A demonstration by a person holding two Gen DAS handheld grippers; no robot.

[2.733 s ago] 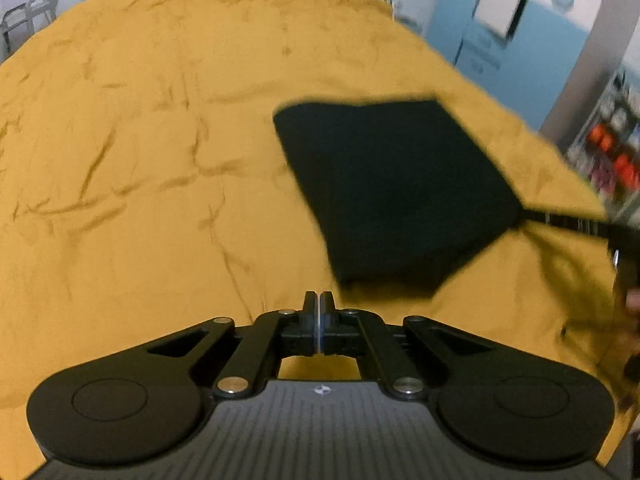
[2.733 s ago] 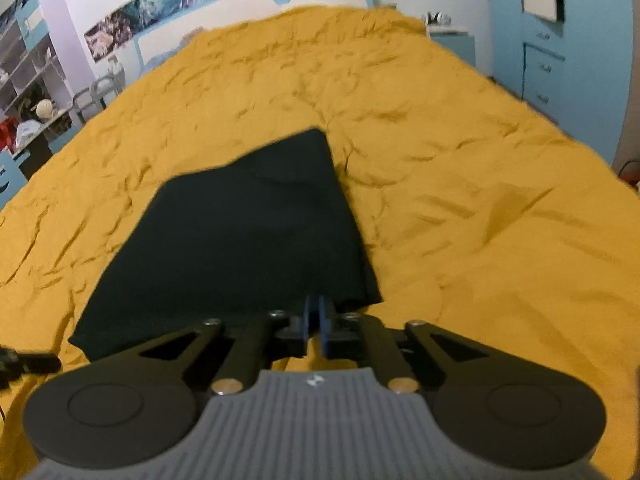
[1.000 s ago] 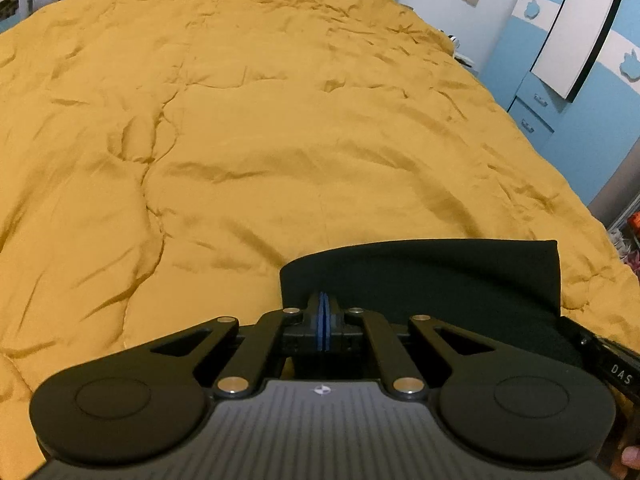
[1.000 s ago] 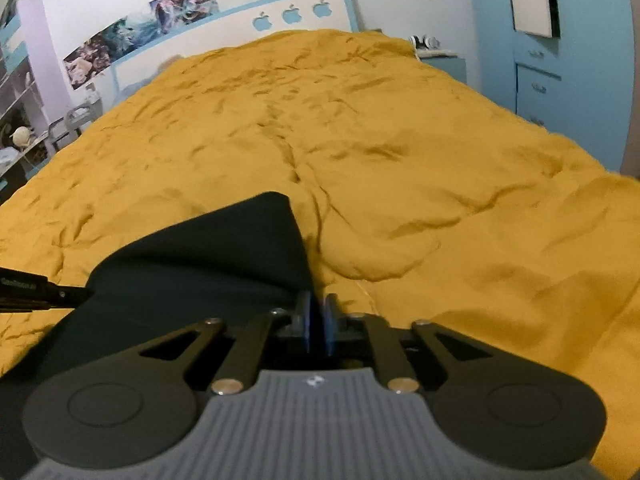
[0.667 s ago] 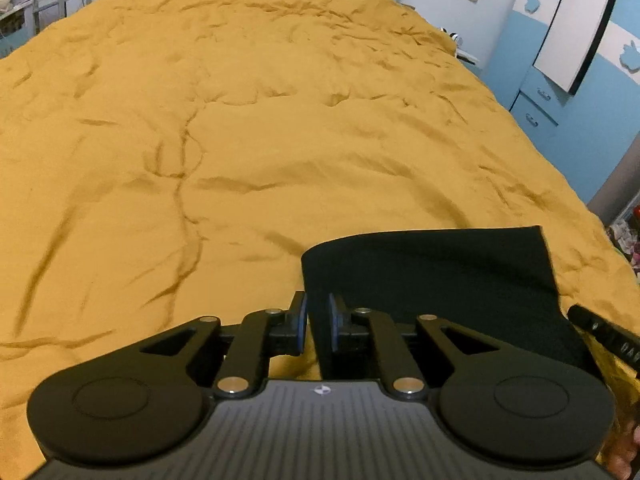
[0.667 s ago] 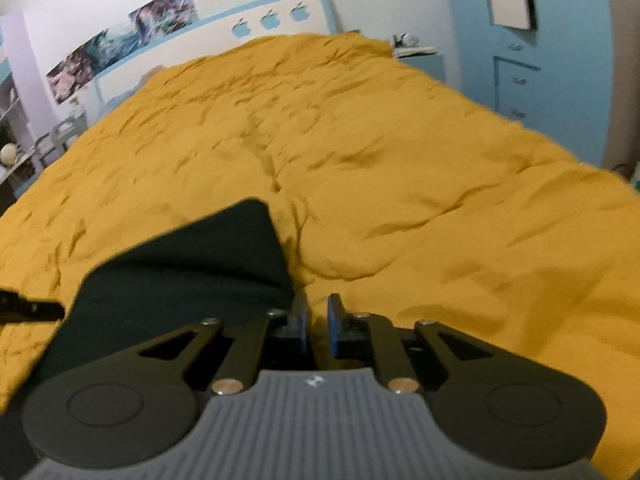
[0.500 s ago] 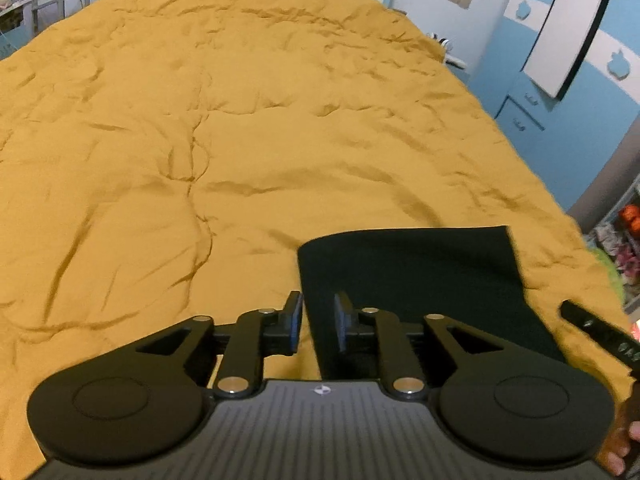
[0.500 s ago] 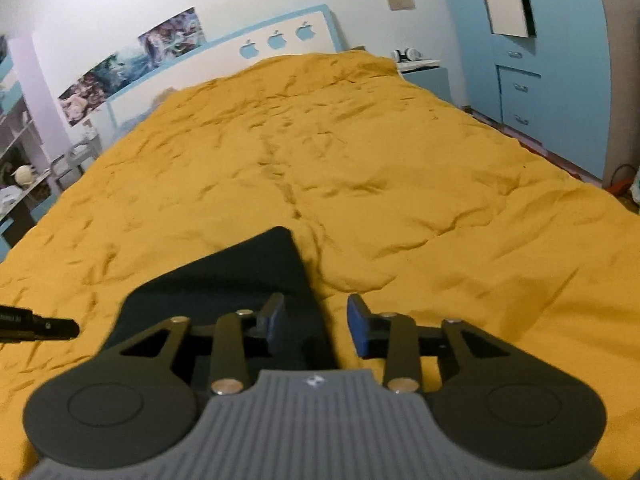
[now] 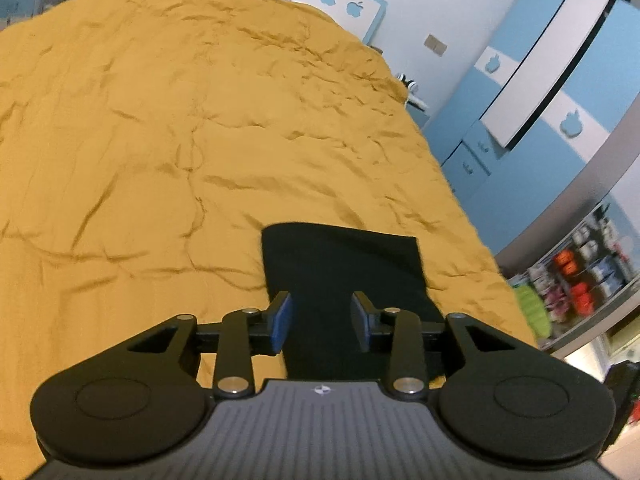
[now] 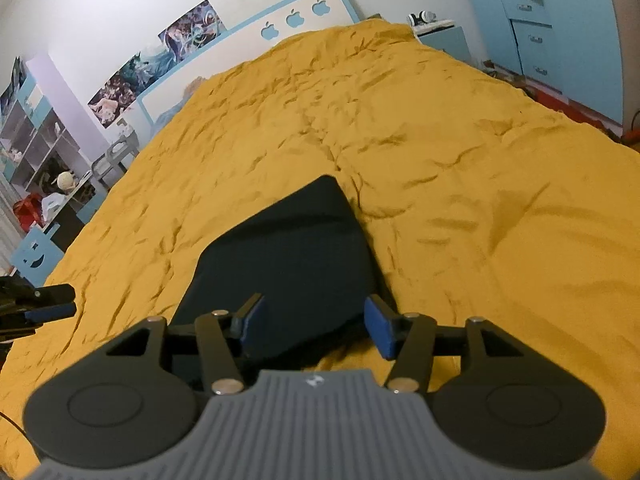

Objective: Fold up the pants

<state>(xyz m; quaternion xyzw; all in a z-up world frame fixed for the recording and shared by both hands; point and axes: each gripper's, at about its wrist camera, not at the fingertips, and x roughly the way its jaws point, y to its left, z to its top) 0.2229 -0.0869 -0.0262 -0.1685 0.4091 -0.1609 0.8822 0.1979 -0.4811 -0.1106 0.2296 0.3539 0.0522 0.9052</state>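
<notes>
The black pants lie folded into a compact rectangle on the mustard-yellow bedspread. My left gripper is open and empty, raised just behind the near edge of the fold. In the right wrist view the same folded pants lie flat, and my right gripper is open and empty above their near edge. The left gripper's tip shows at the left edge of that view, apart from the cloth.
The bedspread is wrinkled and wide. A blue wardrobe and a shelf of small items stand to the right of the bed. A white headboard and shelves stand at the far end and left.
Both grippers were shut on the pants' edge one second ago. Both have opened, let go of the cloth and drawn back and up. The pants now lie folded and still.
</notes>
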